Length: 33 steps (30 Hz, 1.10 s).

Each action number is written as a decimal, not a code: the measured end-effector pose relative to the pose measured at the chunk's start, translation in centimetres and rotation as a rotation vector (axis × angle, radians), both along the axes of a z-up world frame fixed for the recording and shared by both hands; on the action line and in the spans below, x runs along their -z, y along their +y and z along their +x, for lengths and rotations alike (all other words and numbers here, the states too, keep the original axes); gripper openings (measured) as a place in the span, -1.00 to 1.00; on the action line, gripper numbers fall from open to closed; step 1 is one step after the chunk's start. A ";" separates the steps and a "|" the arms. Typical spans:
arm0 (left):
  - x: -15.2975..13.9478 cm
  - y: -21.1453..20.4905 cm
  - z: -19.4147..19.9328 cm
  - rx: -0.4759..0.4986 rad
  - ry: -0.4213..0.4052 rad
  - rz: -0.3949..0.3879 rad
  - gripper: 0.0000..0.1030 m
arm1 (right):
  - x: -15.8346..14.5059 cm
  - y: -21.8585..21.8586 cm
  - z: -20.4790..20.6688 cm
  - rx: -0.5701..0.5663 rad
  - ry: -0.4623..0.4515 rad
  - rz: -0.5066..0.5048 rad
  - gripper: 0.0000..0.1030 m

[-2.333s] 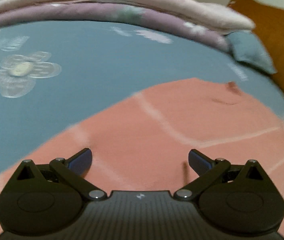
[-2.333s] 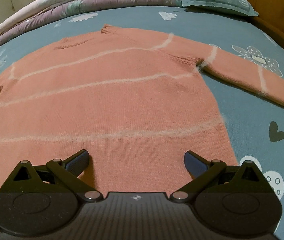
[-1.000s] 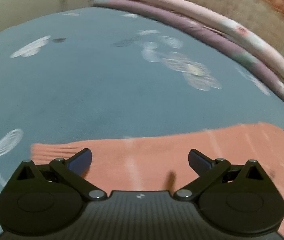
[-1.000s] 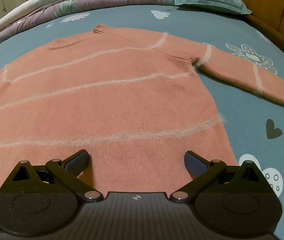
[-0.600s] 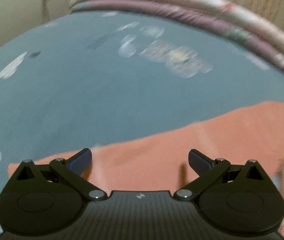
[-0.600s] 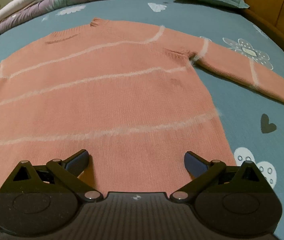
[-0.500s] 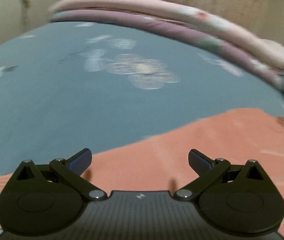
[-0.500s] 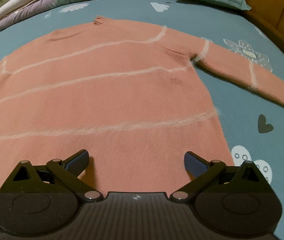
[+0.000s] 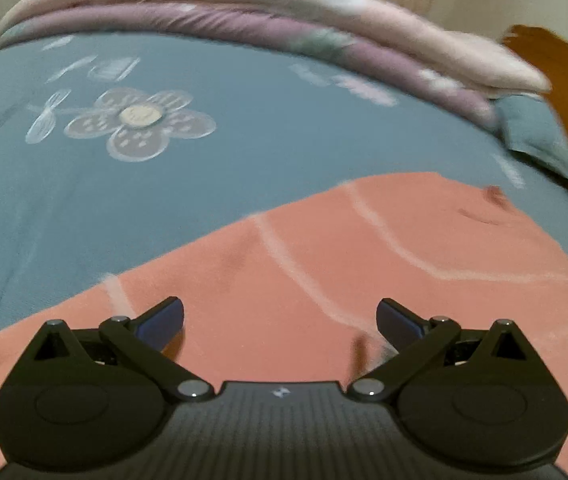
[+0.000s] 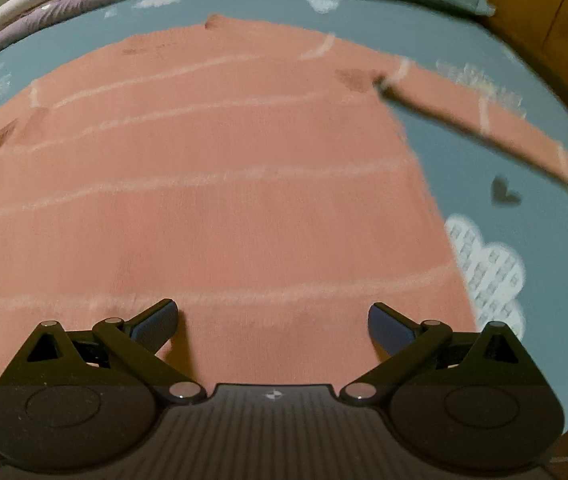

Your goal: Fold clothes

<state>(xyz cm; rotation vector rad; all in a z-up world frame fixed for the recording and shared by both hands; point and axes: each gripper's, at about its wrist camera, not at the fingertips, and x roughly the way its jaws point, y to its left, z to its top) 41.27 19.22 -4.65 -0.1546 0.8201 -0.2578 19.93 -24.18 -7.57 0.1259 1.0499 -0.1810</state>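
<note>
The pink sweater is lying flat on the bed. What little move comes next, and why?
Probably lower the right gripper and pinch the hem of the sweater just below it. Both grippers are open and hold nothing, the left gripper over the other side, and the sweater lies spread out, its sleeve stretched across the sheet, nothing folded yet.
</note>
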 end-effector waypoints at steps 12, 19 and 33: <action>0.0 -12.2 -13.9 0.545 -0.039 0.130 0.98 | 0.6 0.7 -0.2 0.026 -0.046 -0.031 1.00; 3.2 -15.6 -17.3 0.524 0.095 0.219 0.98 | 0.7 -0.2 -3.1 -0.103 -0.105 -0.035 1.00; 2.0 -17.5 -22.8 0.260 0.028 0.155 0.99 | -0.4 1.5 -0.6 -0.586 -0.315 -0.037 1.00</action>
